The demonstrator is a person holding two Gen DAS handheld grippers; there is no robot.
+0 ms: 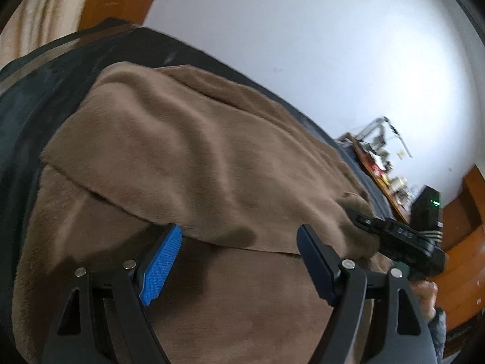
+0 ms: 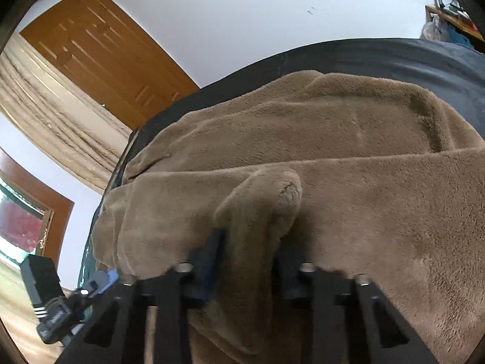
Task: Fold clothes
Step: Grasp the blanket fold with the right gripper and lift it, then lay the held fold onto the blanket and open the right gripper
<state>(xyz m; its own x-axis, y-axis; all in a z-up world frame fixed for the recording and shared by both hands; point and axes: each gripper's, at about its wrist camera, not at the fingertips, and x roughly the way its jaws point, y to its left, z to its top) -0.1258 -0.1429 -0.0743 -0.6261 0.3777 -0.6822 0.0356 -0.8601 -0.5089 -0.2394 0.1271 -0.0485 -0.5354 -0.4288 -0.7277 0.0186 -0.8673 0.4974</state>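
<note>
A brown fleece garment [image 1: 188,157] lies partly folded on a dark-covered surface [image 1: 27,97]. My left gripper [image 1: 239,242] is open, with blue pads, and hovers just over the garment's folded edge, holding nothing. In the right wrist view the same garment [image 2: 348,188] fills the frame. My right gripper [image 2: 253,242] is shut on a bunched fold of the brown fleece [image 2: 260,200], which rises between its fingers and hides the fingertips. The right gripper also shows at the right edge of the left wrist view [image 1: 400,236].
The dark surface's edge [image 2: 333,51] runs behind the garment. A white wall [image 1: 303,30], a wooden door [image 2: 100,51] and a beige curtain [image 2: 45,112] stand beyond. A cluttered wooden shelf [image 1: 379,166] and a black box [image 1: 424,209] are at the right.
</note>
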